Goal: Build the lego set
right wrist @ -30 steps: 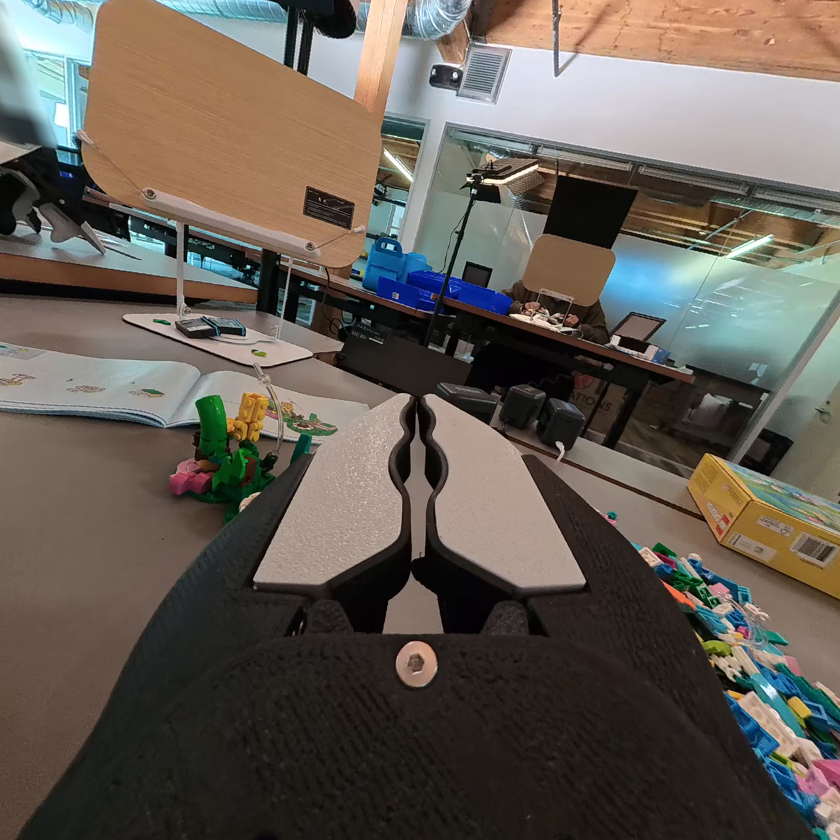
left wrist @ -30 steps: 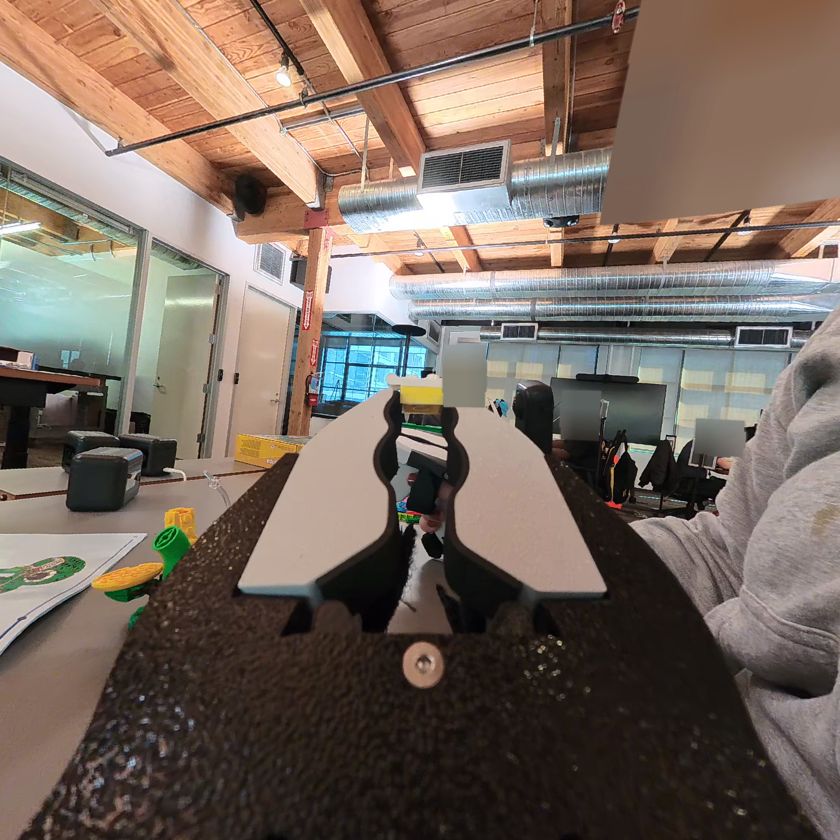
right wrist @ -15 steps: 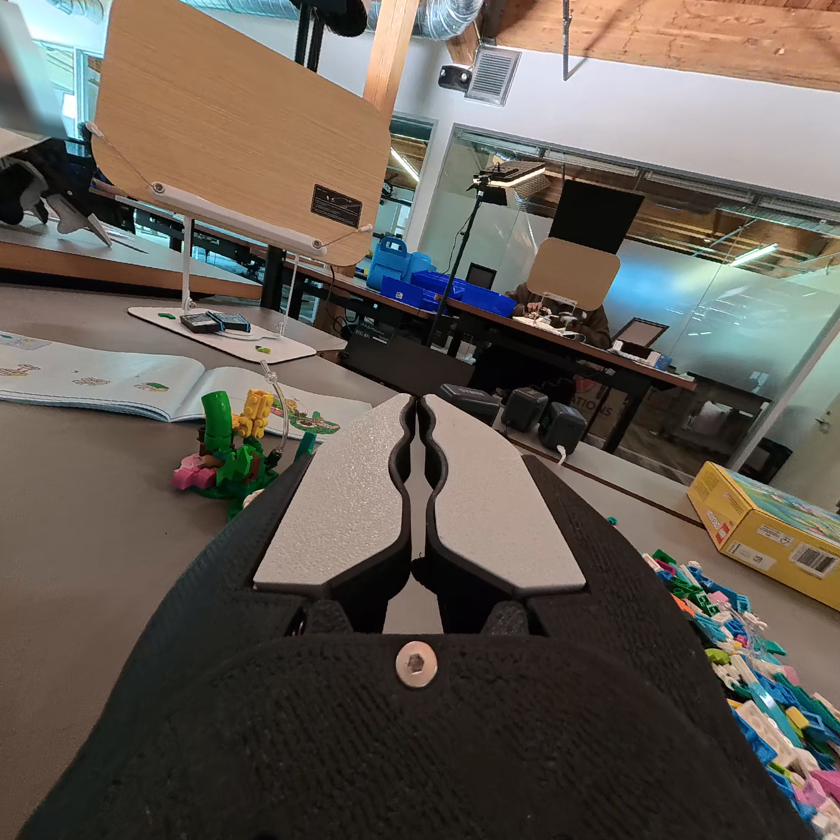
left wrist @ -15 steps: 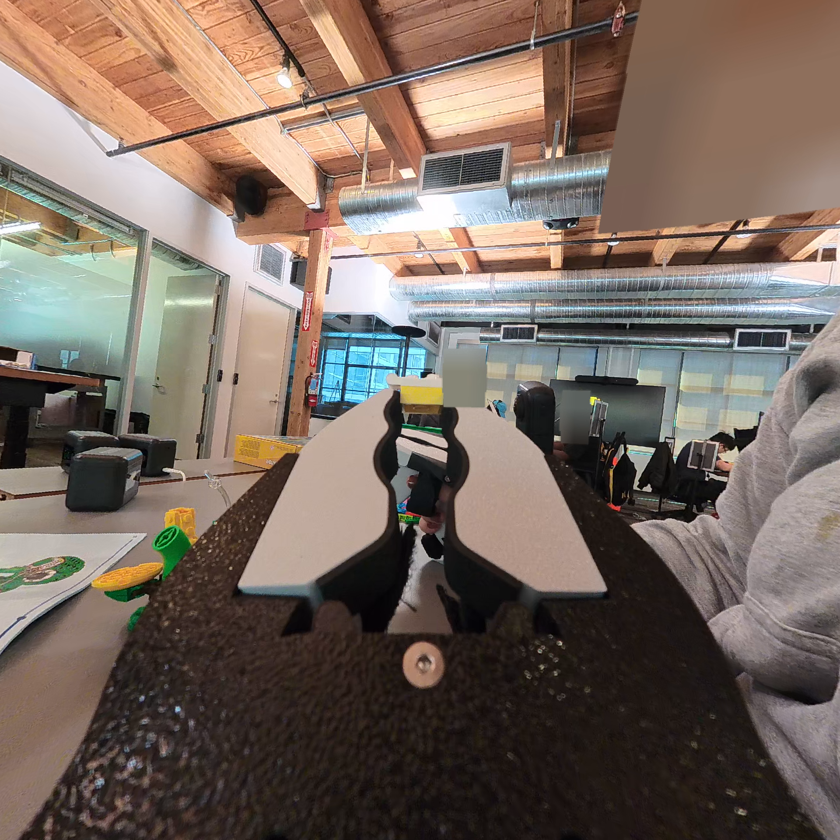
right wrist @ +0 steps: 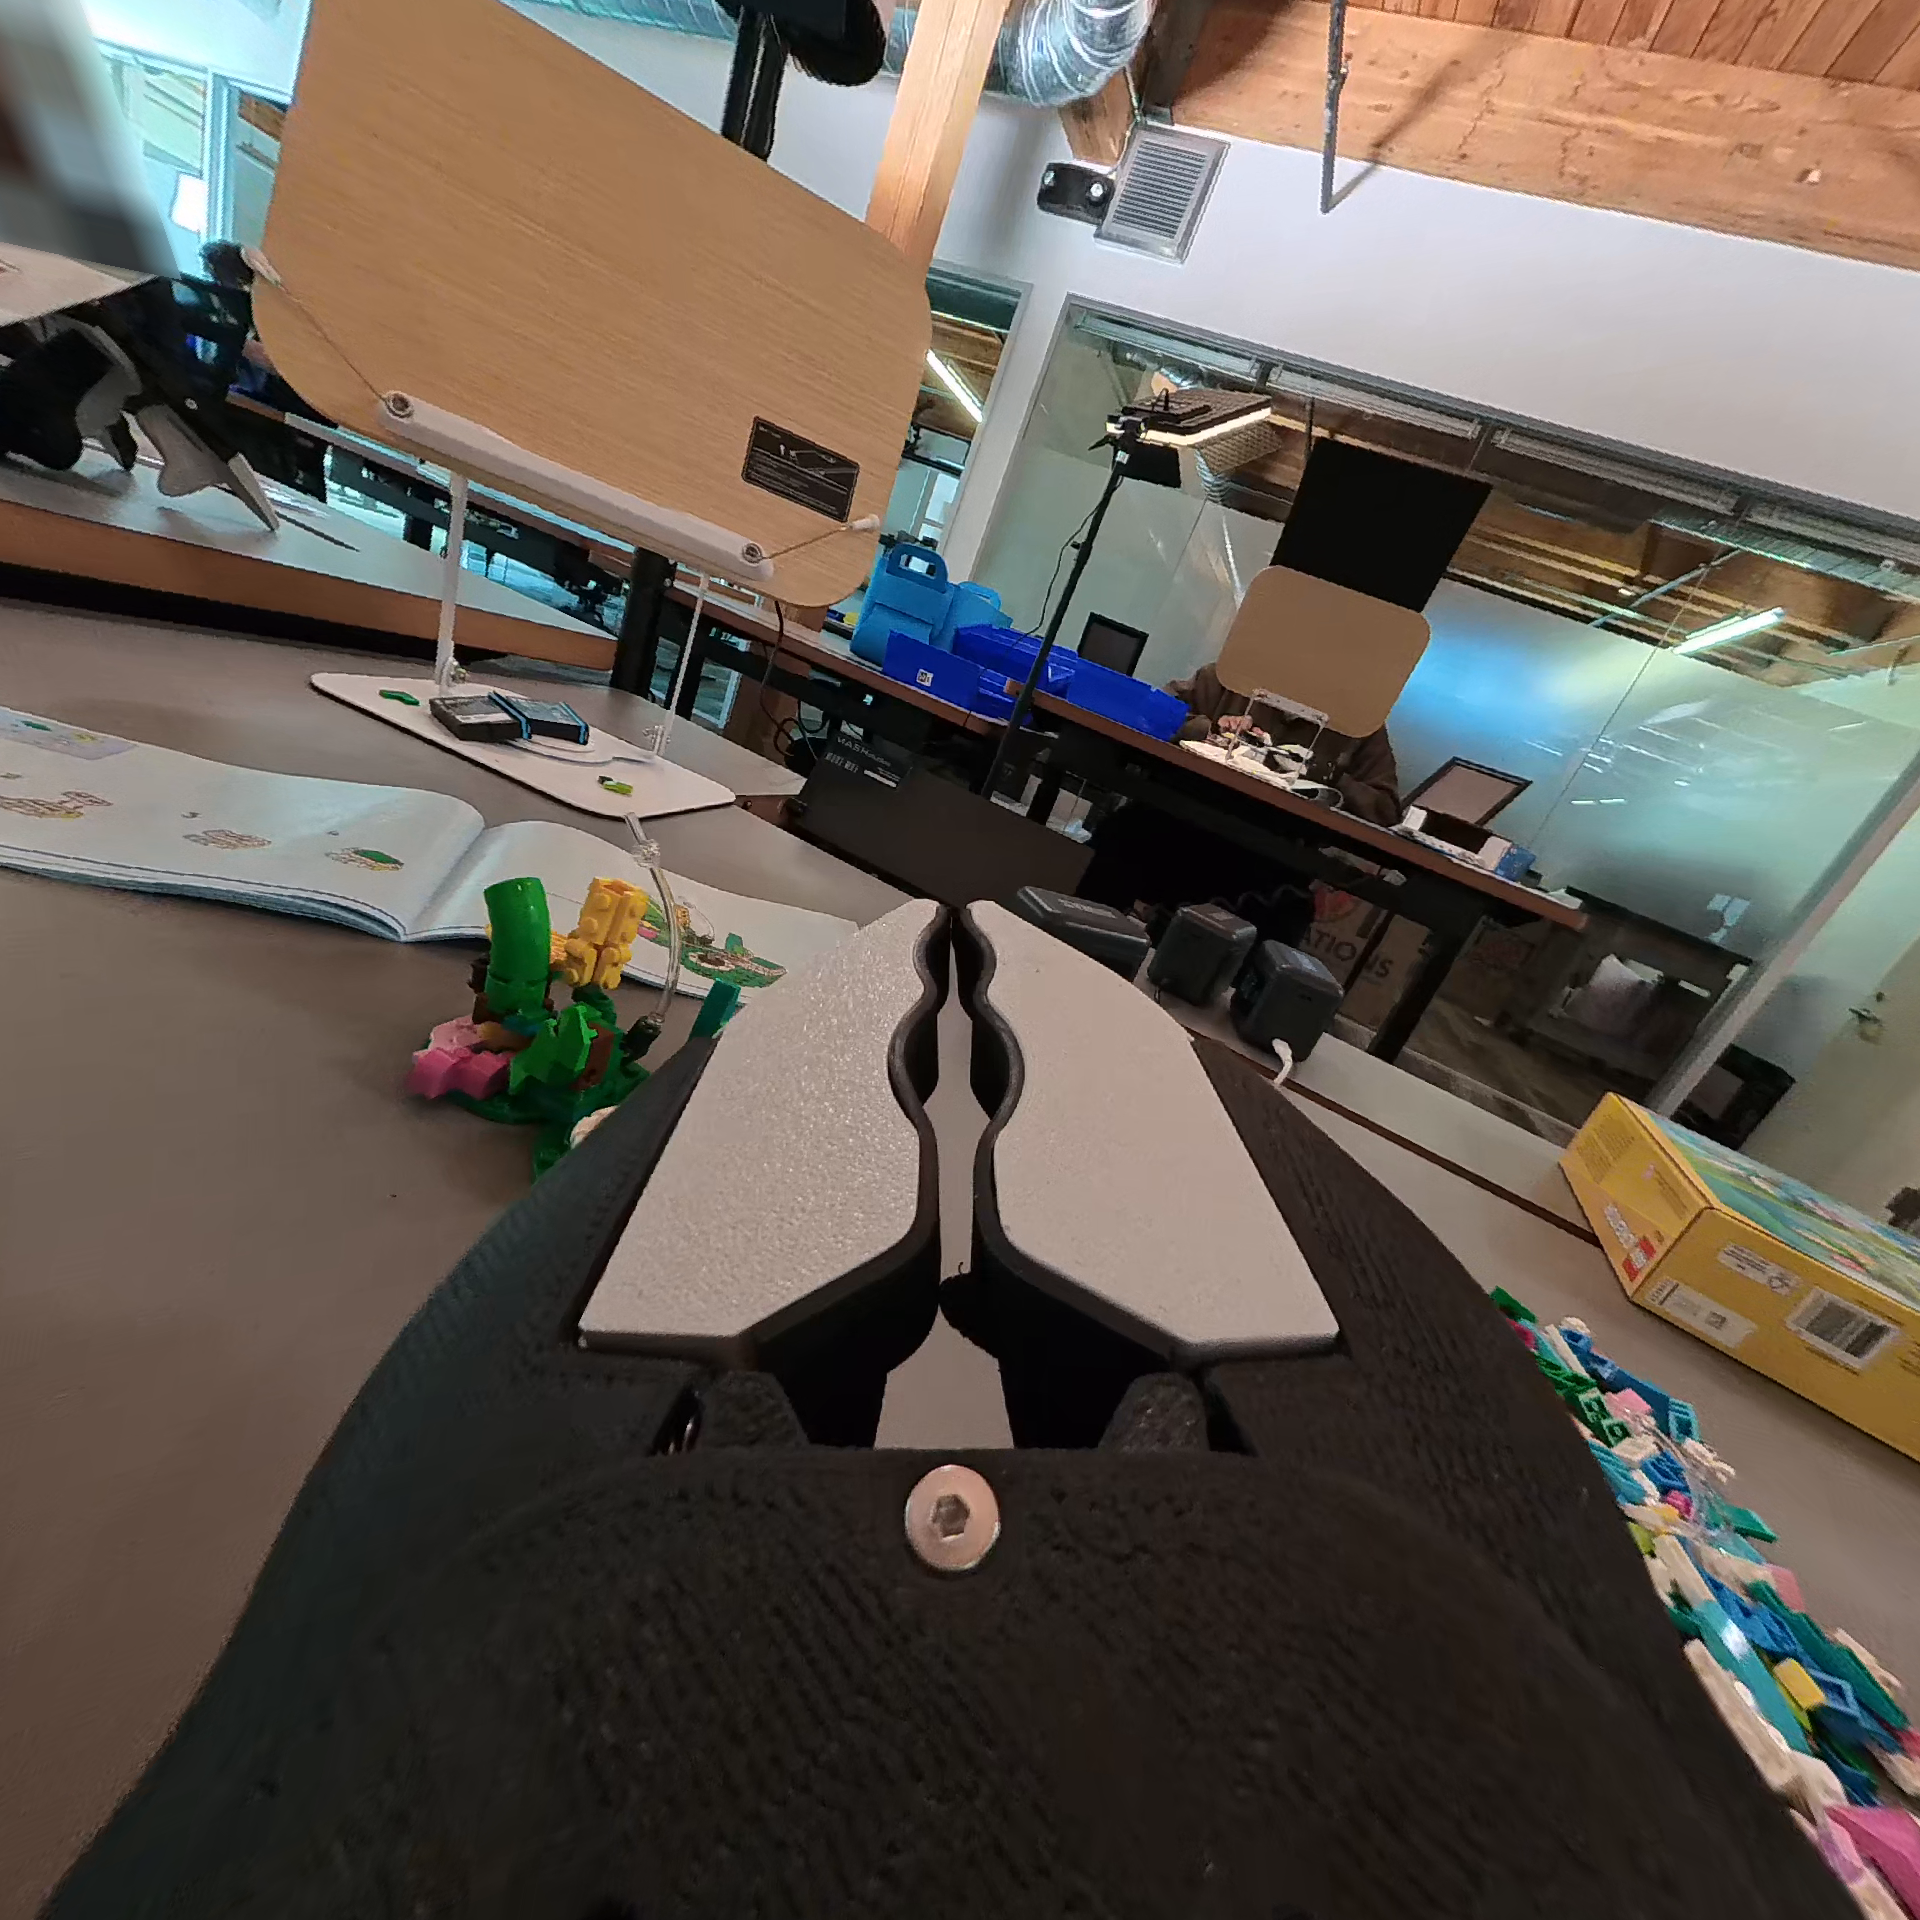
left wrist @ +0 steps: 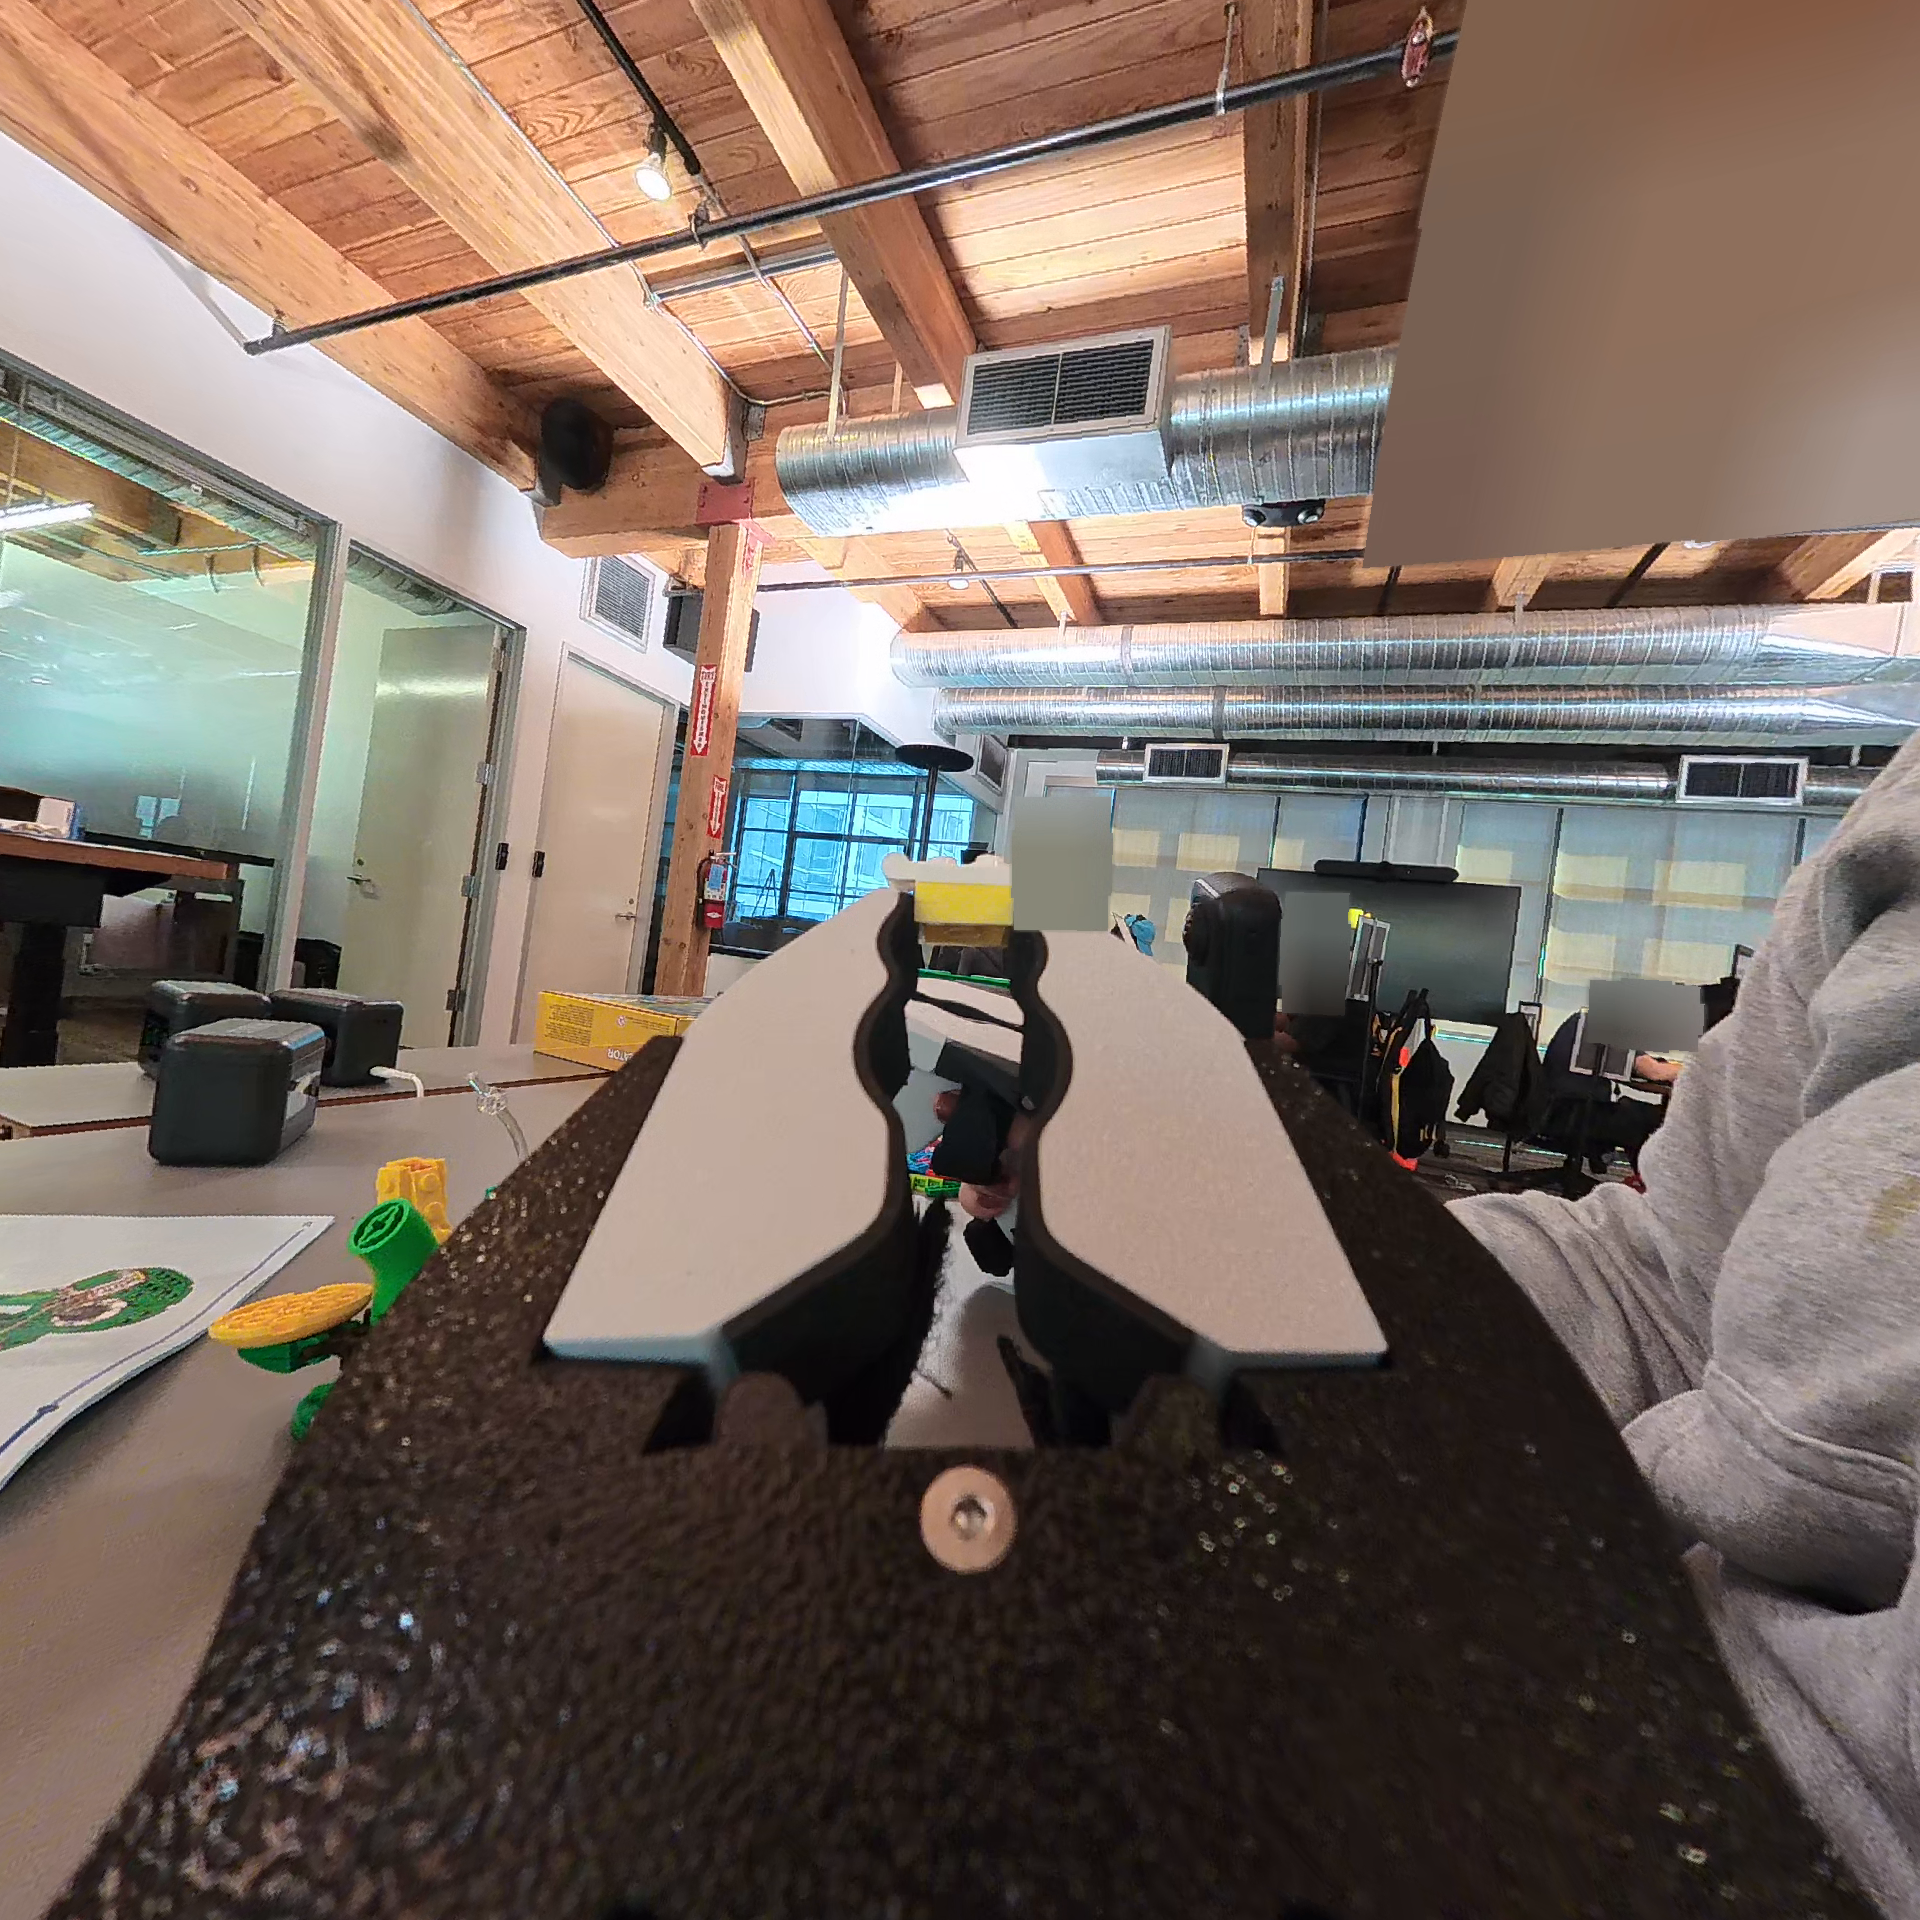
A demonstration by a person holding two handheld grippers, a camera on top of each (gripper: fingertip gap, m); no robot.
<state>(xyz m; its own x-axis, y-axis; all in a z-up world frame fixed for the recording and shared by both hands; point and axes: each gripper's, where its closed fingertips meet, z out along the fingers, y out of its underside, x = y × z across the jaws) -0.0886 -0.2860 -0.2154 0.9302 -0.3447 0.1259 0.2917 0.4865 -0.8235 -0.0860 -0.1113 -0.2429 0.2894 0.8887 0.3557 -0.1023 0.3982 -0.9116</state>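
Observation:
My left gripper [left wrist: 961,920] is shut on a small yellow and white lego piece [left wrist: 963,896], held at its fingertips above the table. My right gripper [right wrist: 956,914] is shut and empty, low over the grey table [right wrist: 187,1195]. A partly built lego model [right wrist: 540,1008] with a green tube, yellow bricks, pink flower and green leaves stands left of the right gripper. It also shows in the left wrist view [left wrist: 353,1278], left of the left gripper. A pile of loose lego pieces [right wrist: 1745,1600] lies to the right of the right gripper.
An open instruction booklet [right wrist: 260,842] lies behind the model. A yellow lego box [right wrist: 1745,1257] sits at the right. Dark small boxes [right wrist: 1226,956] stand at the table's far edge. A wooden board on a white stand [right wrist: 582,312] rises behind. A person's grey sleeve [left wrist: 1714,1299] is at the right. About 20 cm separates my left fingertips from my right.
The right gripper has tilted and shifted slightly, so the model and booklet sit a little further right in its view. The left gripper holds still with its piece.

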